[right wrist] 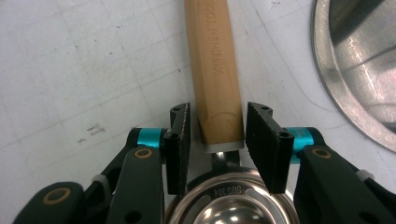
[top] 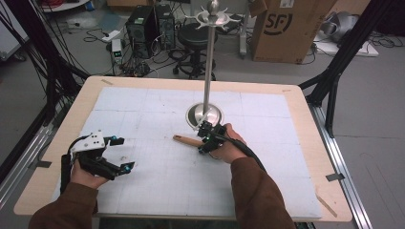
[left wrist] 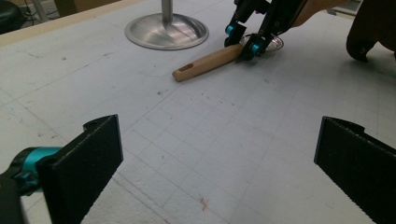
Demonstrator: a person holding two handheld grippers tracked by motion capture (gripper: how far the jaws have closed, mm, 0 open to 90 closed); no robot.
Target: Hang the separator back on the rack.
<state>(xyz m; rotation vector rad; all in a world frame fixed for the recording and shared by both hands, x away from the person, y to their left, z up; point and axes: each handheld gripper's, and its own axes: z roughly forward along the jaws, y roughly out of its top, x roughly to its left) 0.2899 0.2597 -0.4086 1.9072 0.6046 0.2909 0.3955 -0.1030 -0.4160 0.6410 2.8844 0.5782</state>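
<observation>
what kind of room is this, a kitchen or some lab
Most likely a lab or workshop, not a kitchen: desktop computers and loose cables sit on the floor, a cardboard box stands behind the table, and black metal frames surround it.

The white gridded mat (top: 143, 109) on the table (top: 305, 119) lies bare across its left half and along the near edge, so a gripper could sweep there freely. Near the middle toward the far edge, the steel stand (top: 208, 71) rises tall on its round base (top: 204, 116), blocking passage there. Just in front of that base lies the wooden-handled utensil (top: 187, 140), with the right gripper (top: 206, 138) straddling its handle end, narrowing the gap to the base.
</observation>
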